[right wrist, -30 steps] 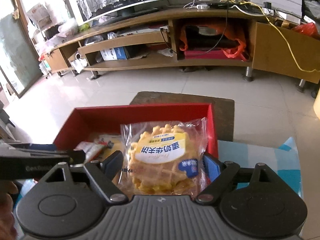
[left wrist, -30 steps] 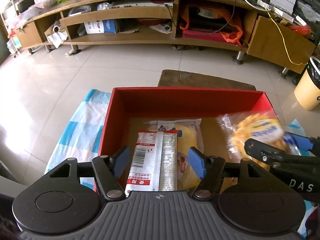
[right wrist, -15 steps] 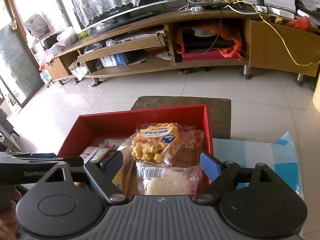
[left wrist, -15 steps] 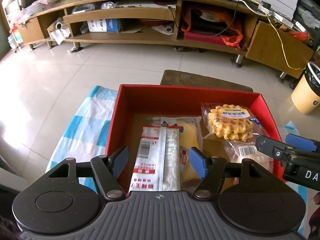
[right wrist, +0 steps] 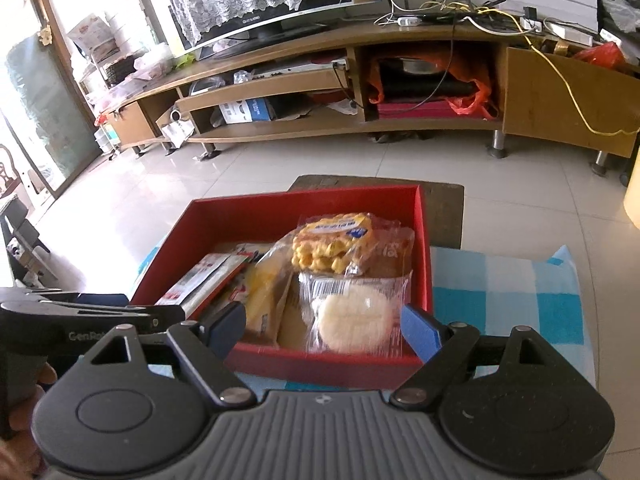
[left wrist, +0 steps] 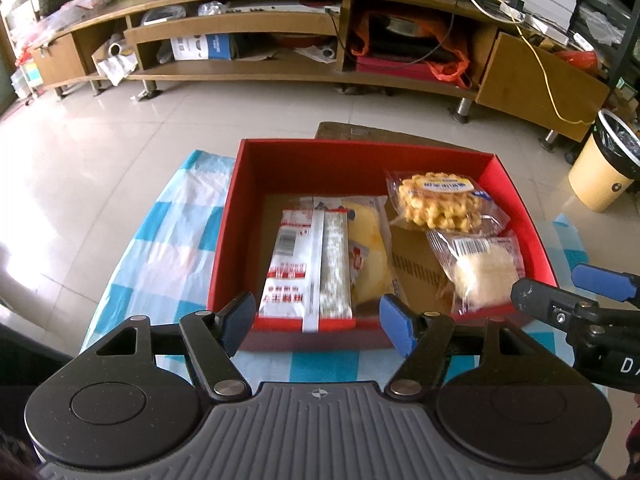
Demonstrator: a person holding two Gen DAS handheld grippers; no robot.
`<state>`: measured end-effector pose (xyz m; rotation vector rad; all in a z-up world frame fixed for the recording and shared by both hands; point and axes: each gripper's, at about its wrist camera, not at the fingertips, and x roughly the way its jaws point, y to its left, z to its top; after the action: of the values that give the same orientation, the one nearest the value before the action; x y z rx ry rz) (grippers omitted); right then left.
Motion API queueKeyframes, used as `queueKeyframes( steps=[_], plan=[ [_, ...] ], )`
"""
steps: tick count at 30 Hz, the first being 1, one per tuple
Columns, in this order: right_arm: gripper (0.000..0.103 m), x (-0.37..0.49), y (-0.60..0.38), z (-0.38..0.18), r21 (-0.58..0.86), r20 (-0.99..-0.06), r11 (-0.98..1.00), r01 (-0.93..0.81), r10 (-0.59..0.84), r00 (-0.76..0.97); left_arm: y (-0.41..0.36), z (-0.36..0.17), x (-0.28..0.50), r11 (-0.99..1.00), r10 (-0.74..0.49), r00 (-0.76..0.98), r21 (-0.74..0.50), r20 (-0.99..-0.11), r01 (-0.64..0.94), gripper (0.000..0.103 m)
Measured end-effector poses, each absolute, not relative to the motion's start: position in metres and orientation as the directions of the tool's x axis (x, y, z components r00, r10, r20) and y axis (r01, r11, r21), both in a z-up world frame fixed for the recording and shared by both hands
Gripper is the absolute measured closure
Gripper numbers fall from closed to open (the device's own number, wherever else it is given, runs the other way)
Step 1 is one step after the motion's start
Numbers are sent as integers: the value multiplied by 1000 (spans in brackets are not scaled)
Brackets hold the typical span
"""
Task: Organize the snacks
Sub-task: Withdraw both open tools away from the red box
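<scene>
A red box (left wrist: 360, 148) stands on a blue-and-white checked cloth (left wrist: 168, 240). Inside lie a red-and-white packet (left wrist: 304, 264), a yellow cake packet (left wrist: 368, 248), a waffle packet (left wrist: 436, 200) and a white bun packet (left wrist: 480, 268). My left gripper (left wrist: 318, 324) hangs open and empty over the box's near wall. My right gripper (left wrist: 568, 286) shows at the right edge. In the right wrist view, the right gripper (right wrist: 322, 326) is open and empty before the box (right wrist: 304, 204), with the bun packet (right wrist: 352, 316) and waffle packet (right wrist: 332, 244) beyond it. The left gripper (right wrist: 100, 312) sits at the left.
A dark wooden board (left wrist: 360, 132) shows behind the box on the pale tiled floor. A long wooden TV cabinet (left wrist: 280, 76) runs along the back. A yellow bin (left wrist: 600, 176) stands at the far right. A hand (right wrist: 24, 412) holds the left gripper's handle.
The right gripper let go of the waffle packet, which now lies in the box's right half. Both grippers drew back toward the box's near wall and rose a little.
</scene>
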<state>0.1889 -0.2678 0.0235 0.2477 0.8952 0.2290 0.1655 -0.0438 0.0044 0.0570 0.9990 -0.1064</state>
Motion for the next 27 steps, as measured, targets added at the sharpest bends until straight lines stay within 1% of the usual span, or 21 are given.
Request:
queueKeyframes(
  steps=[11, 17, 27],
  plan=[
    [21, 143, -256, 26, 288, -754, 948, -139, 314, 578, -31, 3, 120, 989, -80, 525, 0, -847, 150, 27],
    [21, 121, -250, 25, 300, -756, 941, -154, 333, 563, -22, -1, 97, 987, -86, 512, -4, -855, 159, 27],
    [21, 85, -237, 15, 319, -775, 931, -178, 365, 517, 8, -23, 43, 986, -63, 448, 15, -892, 168, 27]
  ],
)
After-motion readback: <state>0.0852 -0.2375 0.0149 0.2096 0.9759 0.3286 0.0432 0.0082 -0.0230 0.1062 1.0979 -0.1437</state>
